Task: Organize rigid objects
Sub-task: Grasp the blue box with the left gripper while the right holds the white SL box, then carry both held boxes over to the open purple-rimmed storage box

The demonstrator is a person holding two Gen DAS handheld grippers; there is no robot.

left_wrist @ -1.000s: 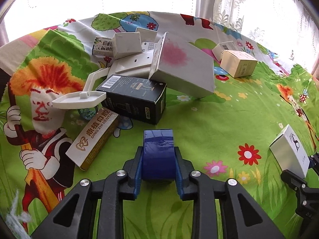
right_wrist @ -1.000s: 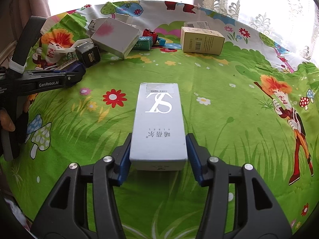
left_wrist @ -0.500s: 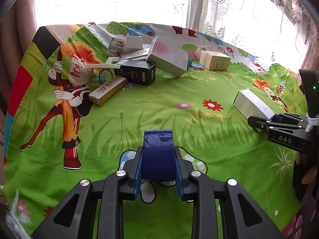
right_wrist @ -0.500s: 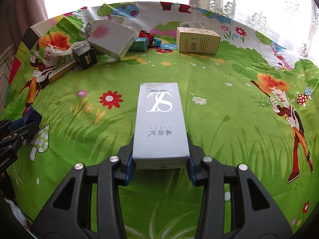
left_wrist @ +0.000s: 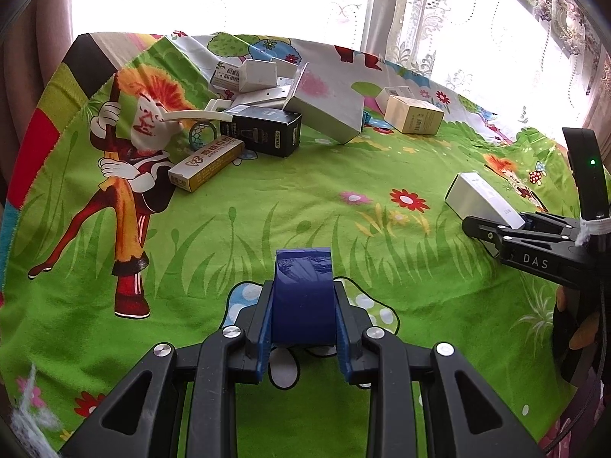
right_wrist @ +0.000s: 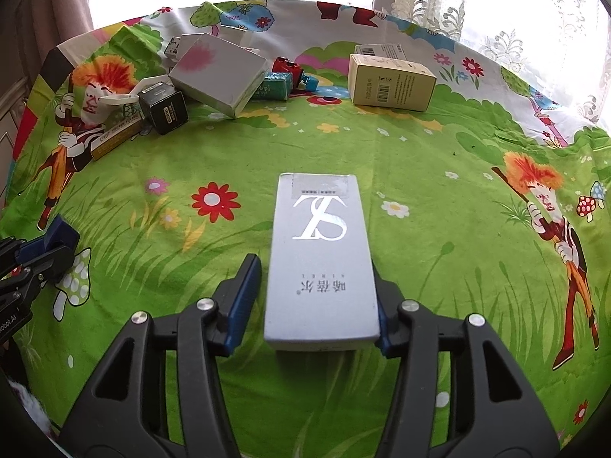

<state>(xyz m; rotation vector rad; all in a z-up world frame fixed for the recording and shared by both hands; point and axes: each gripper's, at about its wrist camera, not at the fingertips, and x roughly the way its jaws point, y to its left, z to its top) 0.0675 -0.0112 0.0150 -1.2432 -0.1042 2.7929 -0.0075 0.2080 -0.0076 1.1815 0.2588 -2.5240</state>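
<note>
Cartoon-print counter (left_wrist: 382,175): left hand-held gripper (left_wrist: 303,316) pinches blue box (left_wrist: 303,297), now pulled back from far pile; right hand-held gripper (right_wrist: 313,286) has loosened around grey box (right_wrist: 320,259), left pad clear, likely placed.

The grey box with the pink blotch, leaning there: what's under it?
The grey box lies tilted, near corner on the cloth. A white flat piece runs beneath its raised edge, and a teal carton pokes out at its right. Anything further under is covered.
</note>
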